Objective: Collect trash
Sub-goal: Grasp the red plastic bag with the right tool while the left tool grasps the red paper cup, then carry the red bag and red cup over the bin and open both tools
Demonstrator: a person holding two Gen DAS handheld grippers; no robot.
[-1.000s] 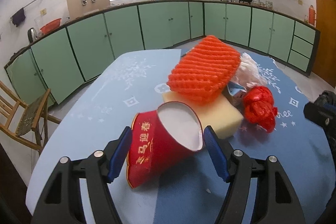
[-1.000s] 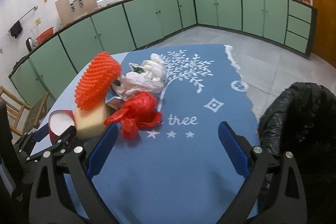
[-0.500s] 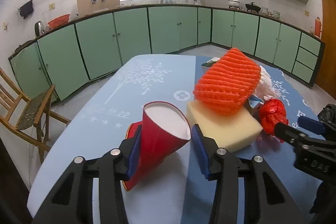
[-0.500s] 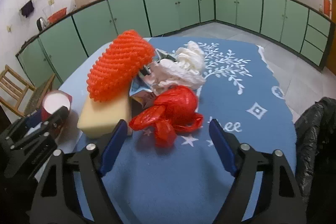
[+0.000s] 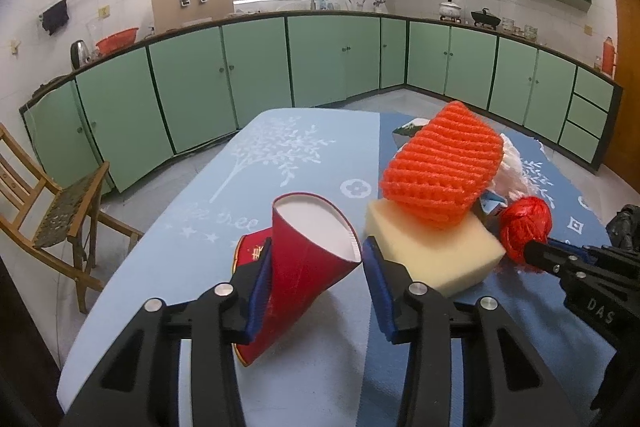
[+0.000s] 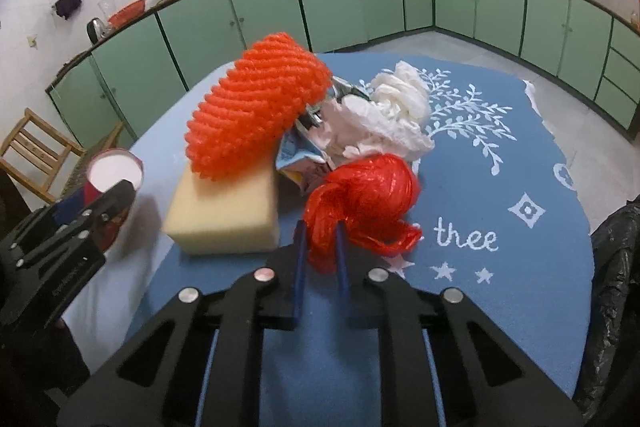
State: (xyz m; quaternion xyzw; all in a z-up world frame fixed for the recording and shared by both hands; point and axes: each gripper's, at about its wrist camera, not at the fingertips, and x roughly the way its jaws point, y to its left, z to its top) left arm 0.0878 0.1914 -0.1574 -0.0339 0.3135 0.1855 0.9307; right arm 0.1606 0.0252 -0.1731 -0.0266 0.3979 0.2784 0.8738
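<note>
My left gripper (image 5: 316, 267) is shut on a red paper cup (image 5: 308, 259) and holds it tilted above the table; a second red cup (image 5: 250, 247) lies behind it. My right gripper (image 6: 320, 247) is shut on a red plastic bag (image 6: 364, 203). The bag also shows in the left wrist view (image 5: 524, 223). Beside it lie a yellow sponge block (image 6: 228, 207), an orange foam net (image 6: 256, 111) on top of it, a crumpled white bag (image 6: 384, 115) and a small carton (image 6: 298, 163).
The table has a blue cloth (image 6: 500, 187). A black trash bag (image 6: 616, 267) hangs at the table's right edge. A wooden chair (image 5: 48, 211) stands left of the table. Green cabinets (image 5: 320, 63) line the walls.
My left gripper closed on the red cup and lifted it. My right gripper moved forward to the red bag and closed on it.
</note>
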